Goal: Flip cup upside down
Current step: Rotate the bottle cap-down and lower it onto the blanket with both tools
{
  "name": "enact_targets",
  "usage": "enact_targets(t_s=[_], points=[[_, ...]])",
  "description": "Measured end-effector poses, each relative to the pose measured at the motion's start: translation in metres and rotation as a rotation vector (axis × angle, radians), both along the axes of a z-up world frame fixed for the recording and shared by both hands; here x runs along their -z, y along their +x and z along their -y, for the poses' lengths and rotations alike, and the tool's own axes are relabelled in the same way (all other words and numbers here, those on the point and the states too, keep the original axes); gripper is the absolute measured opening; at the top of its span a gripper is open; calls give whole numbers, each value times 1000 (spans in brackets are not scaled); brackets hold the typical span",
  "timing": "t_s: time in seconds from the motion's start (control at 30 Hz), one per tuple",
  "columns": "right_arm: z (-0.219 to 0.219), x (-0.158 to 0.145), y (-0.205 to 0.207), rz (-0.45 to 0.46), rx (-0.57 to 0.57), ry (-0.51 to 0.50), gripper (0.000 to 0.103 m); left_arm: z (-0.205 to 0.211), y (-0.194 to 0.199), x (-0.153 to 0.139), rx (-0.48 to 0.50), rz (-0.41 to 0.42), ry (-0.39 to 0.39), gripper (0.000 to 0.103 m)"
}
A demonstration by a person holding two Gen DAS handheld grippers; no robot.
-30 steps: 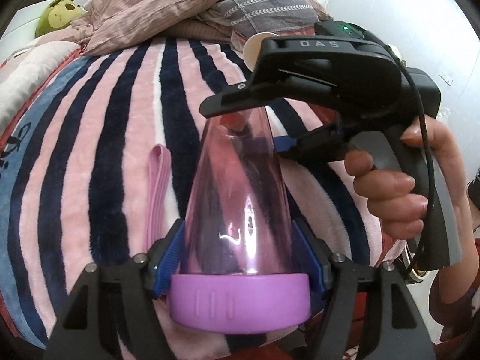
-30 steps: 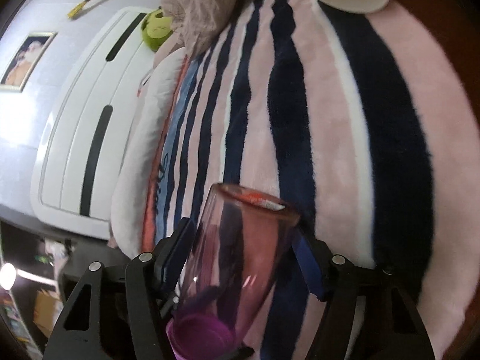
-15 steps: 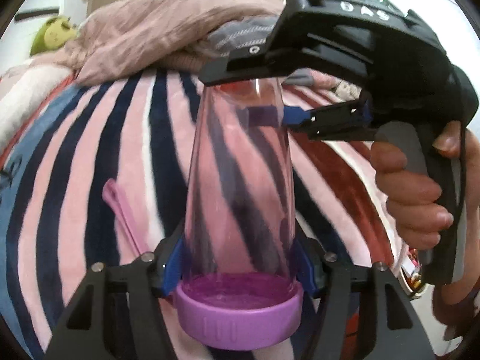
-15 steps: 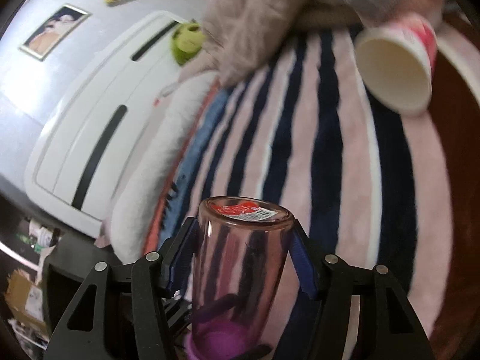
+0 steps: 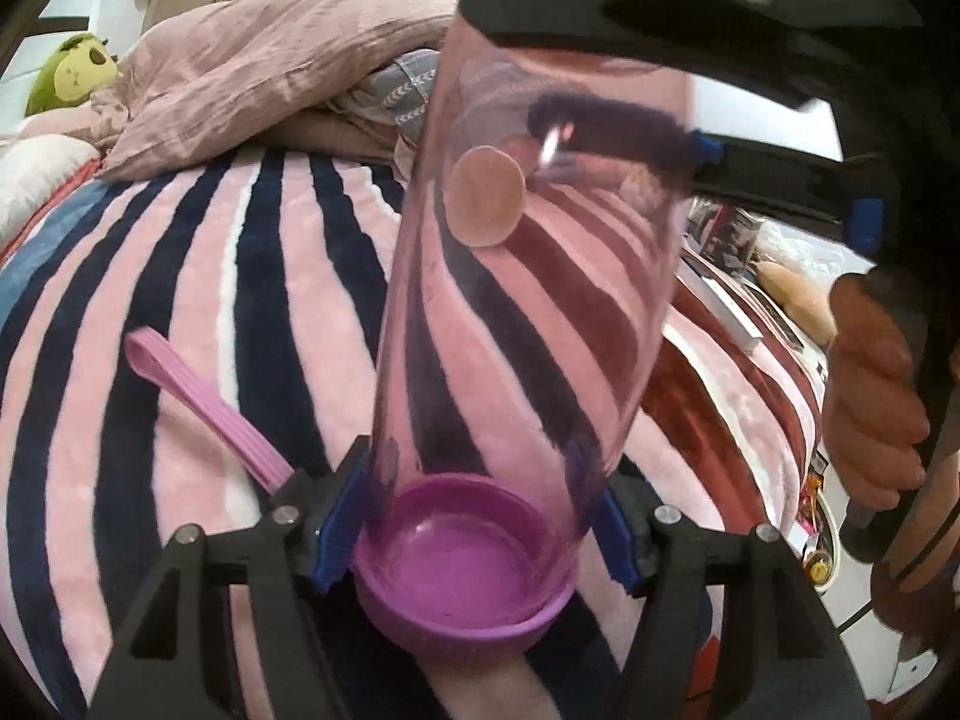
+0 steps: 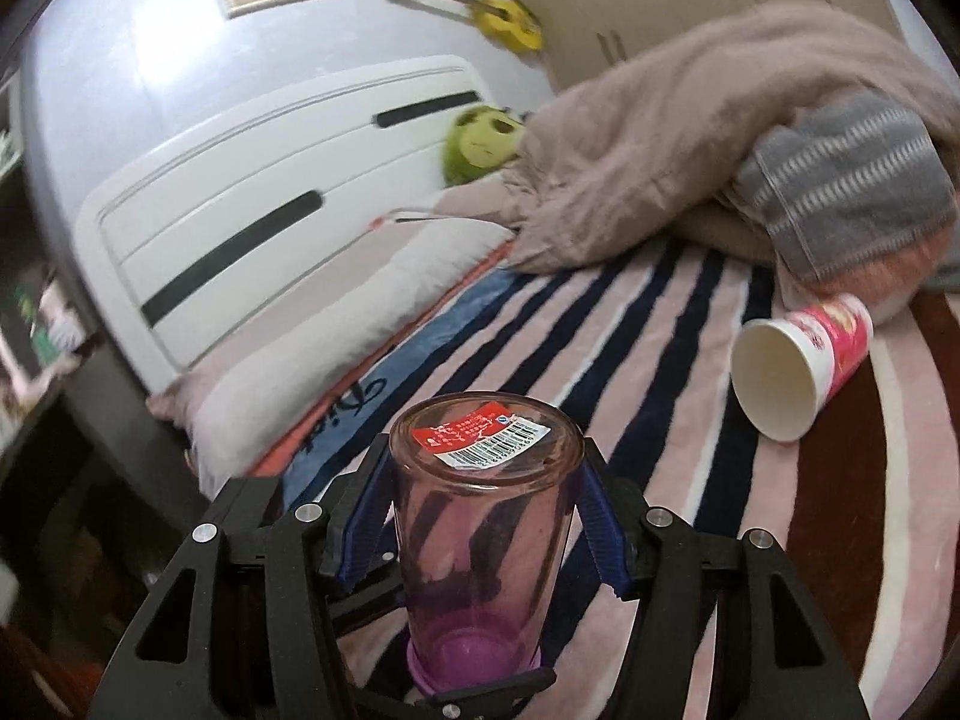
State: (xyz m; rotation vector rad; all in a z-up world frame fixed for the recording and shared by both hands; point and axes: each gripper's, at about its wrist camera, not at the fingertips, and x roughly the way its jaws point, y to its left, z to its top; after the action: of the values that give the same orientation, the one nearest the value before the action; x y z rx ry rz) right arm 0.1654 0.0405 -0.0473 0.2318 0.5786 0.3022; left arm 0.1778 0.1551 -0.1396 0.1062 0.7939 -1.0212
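A clear pink plastic cup [image 5: 528, 276] with a purple lid [image 5: 465, 576] and a purple strap [image 5: 204, 402] is held by both grippers above the striped blanket. My left gripper [image 5: 474, 522] is shut on the cup just above the lid. My right gripper [image 6: 483, 516] is shut on the cup [image 6: 480, 540] near its base end, which carries a red barcode sticker [image 6: 480, 435] and points away from the camera. The right gripper's body [image 5: 720, 30] shows at the top right of the left wrist view.
A pink, white and navy striped blanket [image 6: 660, 420] covers the bed. A paper cup [image 6: 798, 366] lies on its side at the right. A rumpled beige quilt [image 6: 690, 138] and a green plush toy [image 6: 480, 144] lie by the white headboard [image 6: 270, 210].
Both grippers have turned together with the cup, so the sticker end swings up and the lid end faces the left camera. The paper cup has come further into the right wrist view.
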Motion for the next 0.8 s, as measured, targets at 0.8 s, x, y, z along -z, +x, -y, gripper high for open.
enact_targets(t_s=[0.8], points=[[-39,-14,-60,54,-23,-193,76,-45,-38,-33,-49,56,31,84]])
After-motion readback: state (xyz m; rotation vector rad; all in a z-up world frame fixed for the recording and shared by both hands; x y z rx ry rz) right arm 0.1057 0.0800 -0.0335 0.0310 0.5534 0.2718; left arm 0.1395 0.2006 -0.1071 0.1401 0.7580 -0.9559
